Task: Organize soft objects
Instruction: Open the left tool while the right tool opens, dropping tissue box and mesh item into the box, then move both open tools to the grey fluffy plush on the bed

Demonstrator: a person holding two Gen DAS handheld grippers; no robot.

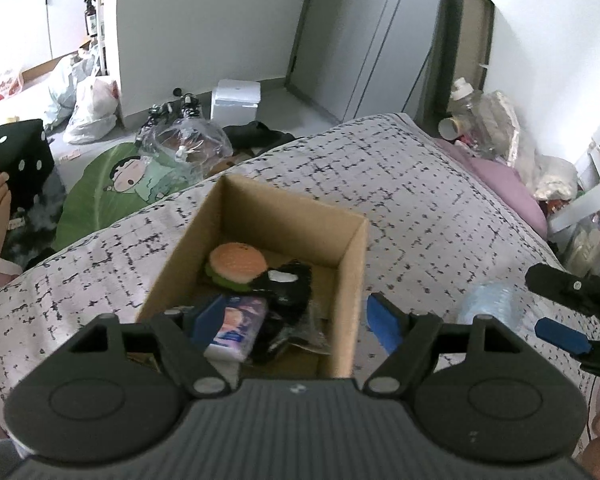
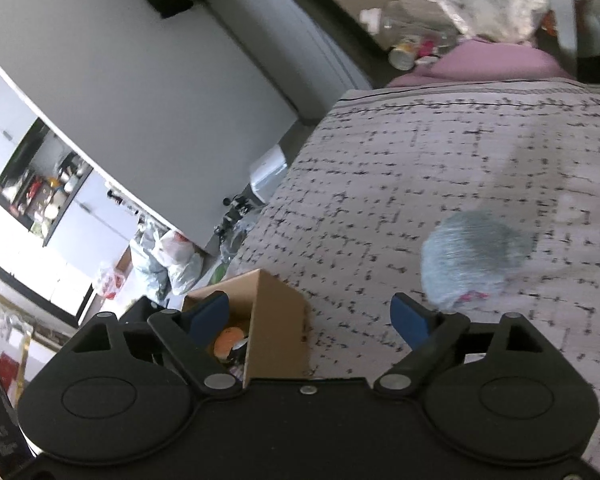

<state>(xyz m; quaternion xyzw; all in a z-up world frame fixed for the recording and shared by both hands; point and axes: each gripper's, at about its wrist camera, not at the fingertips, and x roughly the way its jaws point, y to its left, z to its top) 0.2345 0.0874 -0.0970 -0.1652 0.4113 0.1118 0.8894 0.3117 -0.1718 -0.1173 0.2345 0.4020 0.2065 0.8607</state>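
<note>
Cardboard box (image 1: pixel 256 216) on the bed (image 1: pixel 420 184) sits under my released left hand-held gripper (image 1: pixel 290 320), while my right hand-held gripper (image 2: pixel 310 316), tilted and released, grasps nothing.

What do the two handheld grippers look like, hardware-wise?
Both match: the left gripper and right gripper have black plastic bodies with two round side housings, angled black linkage arms on silver pivot screws, and blue pads on the fingers. The left's base is ribbed.

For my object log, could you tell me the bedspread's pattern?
The bedspread is pale grey-white with a broken black grid; clearest in the left wrist view.
</note>
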